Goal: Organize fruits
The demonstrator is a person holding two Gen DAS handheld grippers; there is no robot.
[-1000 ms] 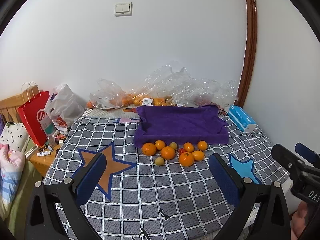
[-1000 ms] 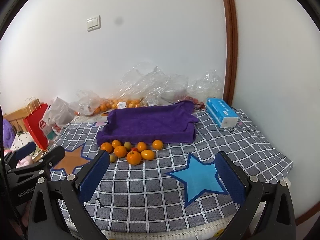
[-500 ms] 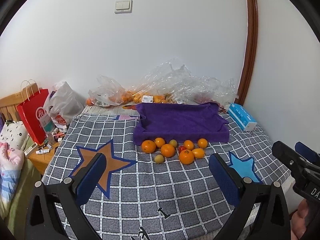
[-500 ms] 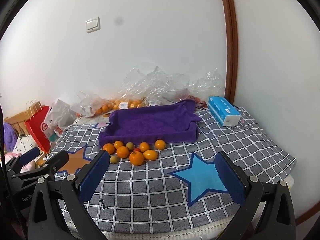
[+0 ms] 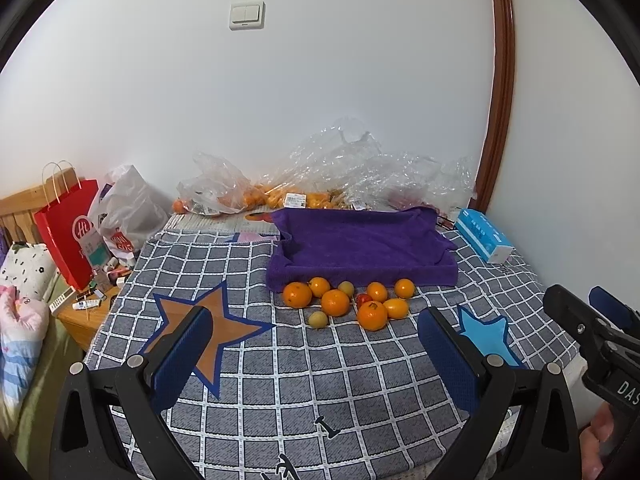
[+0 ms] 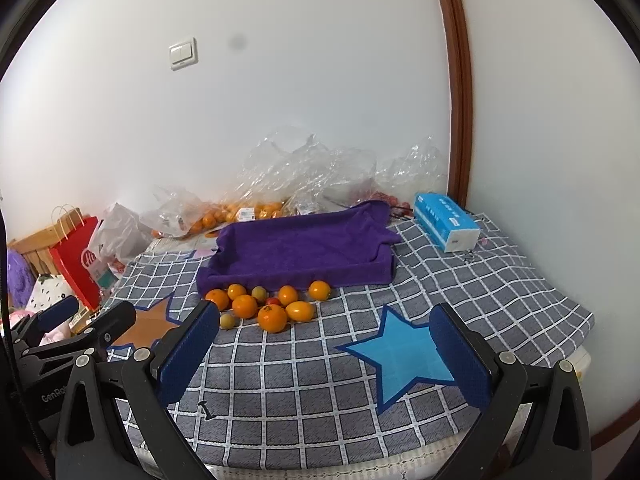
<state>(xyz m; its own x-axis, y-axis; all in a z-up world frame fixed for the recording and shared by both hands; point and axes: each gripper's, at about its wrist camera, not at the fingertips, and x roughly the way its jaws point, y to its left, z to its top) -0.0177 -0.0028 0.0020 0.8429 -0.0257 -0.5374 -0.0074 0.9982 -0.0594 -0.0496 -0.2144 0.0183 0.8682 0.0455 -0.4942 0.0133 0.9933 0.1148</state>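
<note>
Nearest the cameras, the left hand-held gripper (image 5: 316, 356) and the right hand-held gripper (image 6: 326, 356) are held with their blue pads wide apart and nothing between them, both poised above the near part of the checked cloth (image 5: 304, 372) that covers the table; this open, level posture is judged to be a ready stance ahead of a first pick. Further on, the loose fruits (image 5: 344, 300) are found clustered on the cloth (oranges, two small greenish ones and a red one), just in front of the purple towel-lined tray (image 5: 360, 248), which appears empty and is taken to be where they are meant to go. Placing the cluster against the tray's near edge keeps each carry short. Beyond the tray, clear plastic bags (image 5: 340, 176) with more oranges are piled against the wall, and a blue tissue box (image 6: 446, 220) lies to the right. Compared with a second ago, the table is seen slightly lower and further off in both views, so the grippers have been raised or drawn back a little; the fruits have not been moved.
</note>
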